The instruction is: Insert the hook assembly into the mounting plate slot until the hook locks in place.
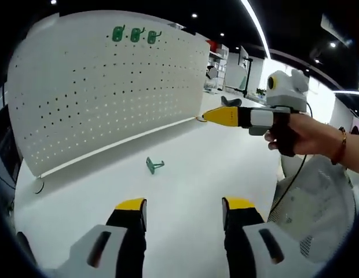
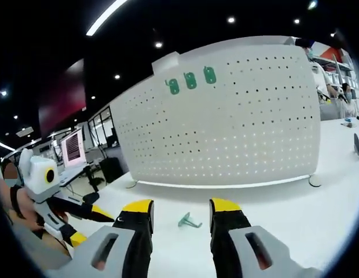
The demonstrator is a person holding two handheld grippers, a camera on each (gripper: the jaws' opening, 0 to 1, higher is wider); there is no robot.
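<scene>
Pegboard (image 1: 110, 98): a white perforated panel stands upright on the white table (image 1: 214, 168), filling the left and centre of the left gripper view; in the right gripper view it spans the centre and right.
Mounted hooks (image 1: 135, 35): three green hooks sit side by side in holes near the panel's top edge.
Loose hook (image 1: 154, 165): one green hook lies on the table in front of the panel's foot, apart from both grippers; in the right gripper view it lies just beyond and between the jaw tips.
Left gripper (image 1: 184, 207): jaws spread wide with nothing between them, low over the table, the loose hook ahead and a little left of the gap.
Right gripper (image 2: 179, 209): jaws parted and empty, pointed at the hook and the panel behind it; in the left gripper view it comes in from the right, held by a hand (image 1: 307, 136), where its yellow tips look closer together.
Step in hand: the approach to pick up, as I judge it; the hook is not yet gripped and nothing is at the panel's holes.
Next move: one gripper should probably lower over the hook and close on its body, leaving its back tabs free, then carry it up to an open hole beside the three mounted ones and press until it seats.
</scene>
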